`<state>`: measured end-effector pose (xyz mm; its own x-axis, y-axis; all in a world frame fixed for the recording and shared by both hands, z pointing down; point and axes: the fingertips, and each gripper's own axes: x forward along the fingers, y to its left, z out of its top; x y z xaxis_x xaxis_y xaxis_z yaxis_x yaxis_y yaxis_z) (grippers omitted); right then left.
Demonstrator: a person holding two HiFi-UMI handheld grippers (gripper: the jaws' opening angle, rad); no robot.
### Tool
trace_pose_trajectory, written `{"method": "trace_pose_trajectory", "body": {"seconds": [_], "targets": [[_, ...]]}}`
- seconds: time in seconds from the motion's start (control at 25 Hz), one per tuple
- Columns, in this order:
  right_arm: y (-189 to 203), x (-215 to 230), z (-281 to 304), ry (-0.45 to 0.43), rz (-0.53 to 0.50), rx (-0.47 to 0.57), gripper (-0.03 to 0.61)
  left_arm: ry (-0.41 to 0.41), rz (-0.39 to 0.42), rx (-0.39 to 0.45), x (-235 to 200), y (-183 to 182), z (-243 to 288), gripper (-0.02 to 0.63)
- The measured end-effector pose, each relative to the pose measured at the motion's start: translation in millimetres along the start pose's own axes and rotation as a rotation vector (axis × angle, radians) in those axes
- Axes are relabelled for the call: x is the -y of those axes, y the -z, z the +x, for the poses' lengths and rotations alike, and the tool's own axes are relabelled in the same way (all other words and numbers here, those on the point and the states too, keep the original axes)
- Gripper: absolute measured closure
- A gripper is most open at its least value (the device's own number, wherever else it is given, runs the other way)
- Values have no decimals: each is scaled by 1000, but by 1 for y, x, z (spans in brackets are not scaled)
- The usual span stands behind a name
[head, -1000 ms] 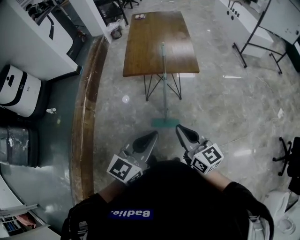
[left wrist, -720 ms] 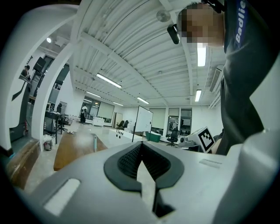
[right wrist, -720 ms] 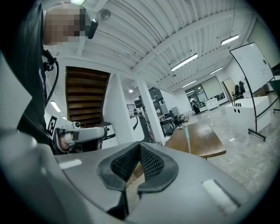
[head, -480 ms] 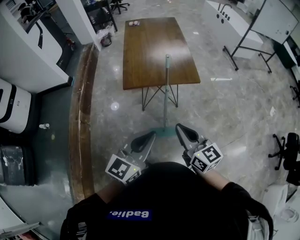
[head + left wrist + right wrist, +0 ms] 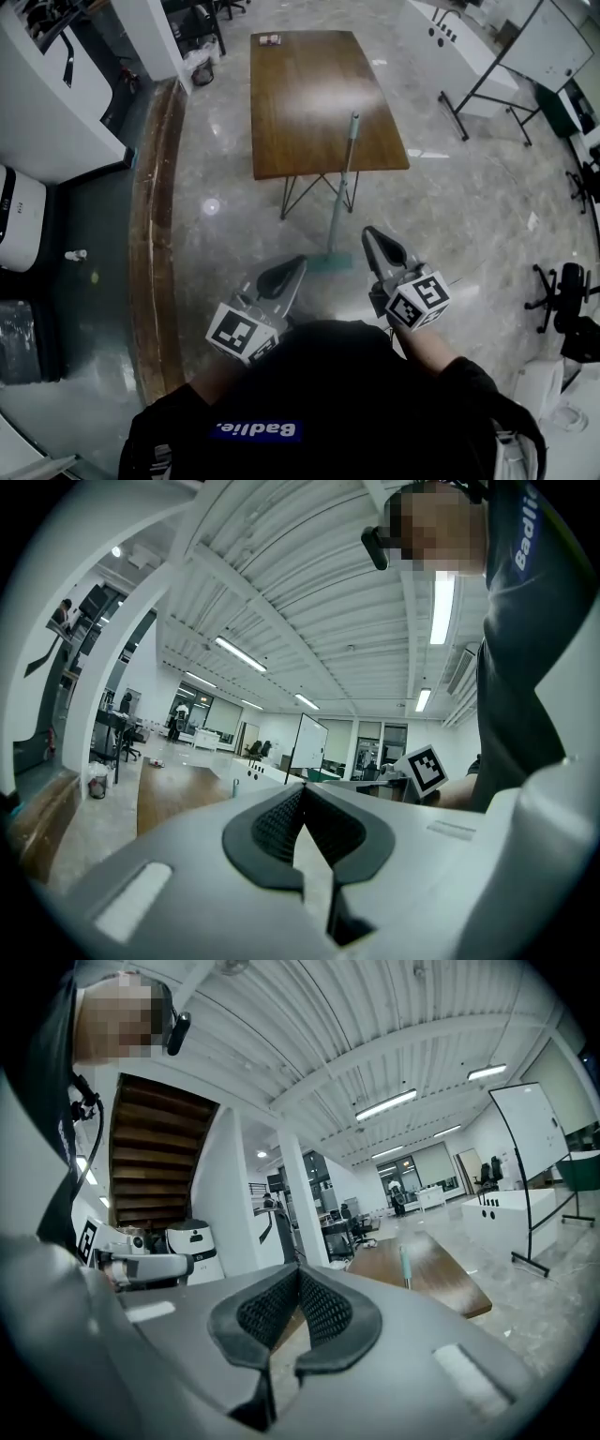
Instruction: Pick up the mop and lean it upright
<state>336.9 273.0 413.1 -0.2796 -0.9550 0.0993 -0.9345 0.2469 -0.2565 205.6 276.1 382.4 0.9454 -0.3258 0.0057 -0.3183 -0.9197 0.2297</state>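
Mop [image 5: 340, 197] stands at frame centre, head on the floor [image 5: 450, 216], handle seemingly against the bench [image 5: 300, 94], likely light and stiff, best taken mid-handle, while left claw [image 5: 281, 277] and right claw [image 5: 375, 242] sit closed, empty.

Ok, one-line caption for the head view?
Mop leans upright against the wooden table's near edge, its head on the floor; left gripper and right gripper both shut, empty, not touching it.

light: bright ceiling strips [image 5: 441, 607] | floor [image 5: 450, 216] glare | fisheye edges
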Motion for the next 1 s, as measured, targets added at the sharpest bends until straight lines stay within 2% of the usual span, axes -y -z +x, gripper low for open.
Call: {"method": "trace_pose_trajectory", "body": {"seconds": [0.28, 0.8, 1.0], "targets": [[-7, 21, 19, 8, -31, -9, 572, -26, -17, 4, -10, 4, -1, 594], [-11, 97, 76, -85, -42, -65, 535, -239, 54, 6, -30, -18, 21, 594], [3, 132, 100, -106, -42, -124, 507, -303, 63, -5, -39, -19, 36, 594]]}}
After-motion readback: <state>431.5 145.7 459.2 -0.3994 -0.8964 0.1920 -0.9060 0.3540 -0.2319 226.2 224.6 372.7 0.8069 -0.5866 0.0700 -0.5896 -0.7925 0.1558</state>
